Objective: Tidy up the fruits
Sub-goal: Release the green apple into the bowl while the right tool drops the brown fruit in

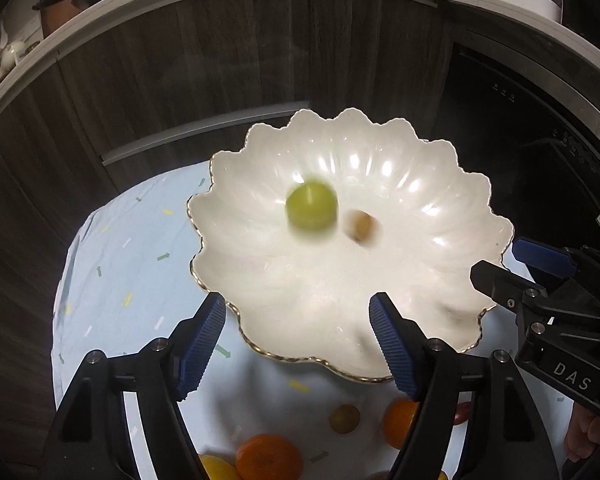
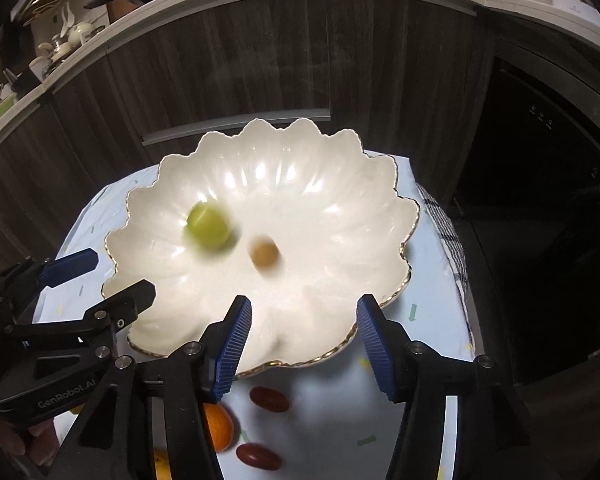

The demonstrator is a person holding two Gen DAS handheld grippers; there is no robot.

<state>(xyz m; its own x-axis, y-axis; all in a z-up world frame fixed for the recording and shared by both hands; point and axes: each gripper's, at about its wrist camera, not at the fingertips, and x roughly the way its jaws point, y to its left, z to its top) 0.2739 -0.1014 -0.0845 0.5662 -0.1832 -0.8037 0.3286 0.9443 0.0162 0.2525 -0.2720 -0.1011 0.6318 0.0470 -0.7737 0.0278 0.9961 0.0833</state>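
A white scalloped bowl (image 1: 420, 264) with a gold rim stands on a pale blue cloth; it also shows in the right wrist view (image 2: 340, 240). Inside it lie a green round fruit (image 1: 311, 205) (image 2: 207, 226) and a small tan fruit (image 1: 359, 225) (image 2: 263, 254), both motion-blurred. My left gripper (image 1: 298, 348) is open and empty over the bowl's near rim. My right gripper (image 2: 304, 344) is open and empty over the near rim too. On the cloth in front lie oranges (image 1: 269, 456) (image 1: 400, 422) (image 2: 218, 426), a small tan fruit (image 1: 344, 419) and two dark red oblong fruits (image 2: 269, 399) (image 2: 259, 456).
Dark wood cabinet fronts (image 1: 180, 80) rise behind the small table. A black appliance (image 1: 520, 128) stands at the right. A checked cloth (image 2: 448, 236) hangs at the table's right edge. A yellow fruit (image 1: 216, 468) lies at the near edge.
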